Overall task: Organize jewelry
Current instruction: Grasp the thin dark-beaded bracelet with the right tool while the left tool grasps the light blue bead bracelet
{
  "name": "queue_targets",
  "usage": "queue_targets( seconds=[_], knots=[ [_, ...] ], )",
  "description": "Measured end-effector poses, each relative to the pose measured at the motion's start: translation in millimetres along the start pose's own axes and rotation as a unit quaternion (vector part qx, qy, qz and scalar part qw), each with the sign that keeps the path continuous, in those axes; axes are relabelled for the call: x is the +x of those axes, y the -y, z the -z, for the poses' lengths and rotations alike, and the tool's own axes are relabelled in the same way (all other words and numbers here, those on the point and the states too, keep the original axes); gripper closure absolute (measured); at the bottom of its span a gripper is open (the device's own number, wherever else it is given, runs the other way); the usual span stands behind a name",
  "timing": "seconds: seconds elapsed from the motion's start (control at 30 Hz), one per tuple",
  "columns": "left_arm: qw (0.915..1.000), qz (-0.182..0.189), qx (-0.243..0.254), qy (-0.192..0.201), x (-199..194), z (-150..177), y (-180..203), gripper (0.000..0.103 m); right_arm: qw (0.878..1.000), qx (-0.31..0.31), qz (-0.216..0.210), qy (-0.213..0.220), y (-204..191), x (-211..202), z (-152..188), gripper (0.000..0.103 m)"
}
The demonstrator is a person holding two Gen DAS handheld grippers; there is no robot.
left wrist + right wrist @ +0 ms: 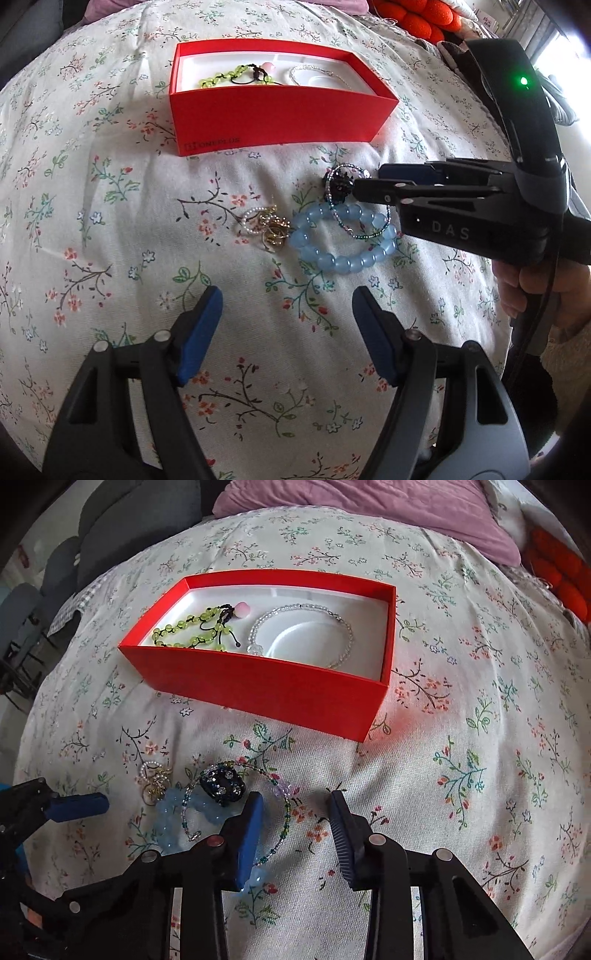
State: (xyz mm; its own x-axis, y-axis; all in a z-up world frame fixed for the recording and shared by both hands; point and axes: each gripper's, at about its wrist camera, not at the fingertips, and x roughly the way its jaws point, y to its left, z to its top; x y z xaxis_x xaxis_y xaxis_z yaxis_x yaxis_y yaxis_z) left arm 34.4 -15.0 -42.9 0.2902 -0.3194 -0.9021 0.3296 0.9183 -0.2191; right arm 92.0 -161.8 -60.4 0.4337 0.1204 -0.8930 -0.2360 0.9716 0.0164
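Loose jewelry heaped on a floral bedspread [110, 229] before an open red box [280, 686].

Box holds a green bead bracelet [192, 633] and a clear bead bracelet [306, 627]. Heap: blue bead bracelet [343, 240], thin beaded strand [284, 812] with black charm [223, 784], pearl-and-gold piece [264, 227], all touching. Right gripper [295, 834] straddles the strand, jaws apart, gripping nothing. Left gripper [288, 332] hangs open just short of the heap.
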Motion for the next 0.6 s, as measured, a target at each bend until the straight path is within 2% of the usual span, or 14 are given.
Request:
queue_targets(
  seconds=[0.13, 0.23, 0.33, 0.6],
  knots=[
    [1.0000, 0.001, -0.002, 0.000, 2.3, -1.6, 1.1, 0.030, 0.999, -0.029, 0.016, 0.012, -10.9, 4.9, -5.0, 0.068],
    [1.0000, 0.001, -0.003, 0.001, 4.2, -2.5, 1.5, 0.030, 0.998, -0.065, 0.019, 0.018, -21.3, 7.2, -8.3, 0.092],
    [1.0000, 0.003, -0.005, 0.002, 4.8, -3.3, 1.8, 0.030, 0.996, -0.085, 0.026, 0.015, -28.4, 6.9, -7.7, 0.092],
    [0.9991, 0.029, -0.031, 0.001, 12.8, -8.3, 5.6, 0.030, 0.998, -0.051, 0.028, 0.018, -3.5, -18.9, 1.3, 0.092]
  ],
)
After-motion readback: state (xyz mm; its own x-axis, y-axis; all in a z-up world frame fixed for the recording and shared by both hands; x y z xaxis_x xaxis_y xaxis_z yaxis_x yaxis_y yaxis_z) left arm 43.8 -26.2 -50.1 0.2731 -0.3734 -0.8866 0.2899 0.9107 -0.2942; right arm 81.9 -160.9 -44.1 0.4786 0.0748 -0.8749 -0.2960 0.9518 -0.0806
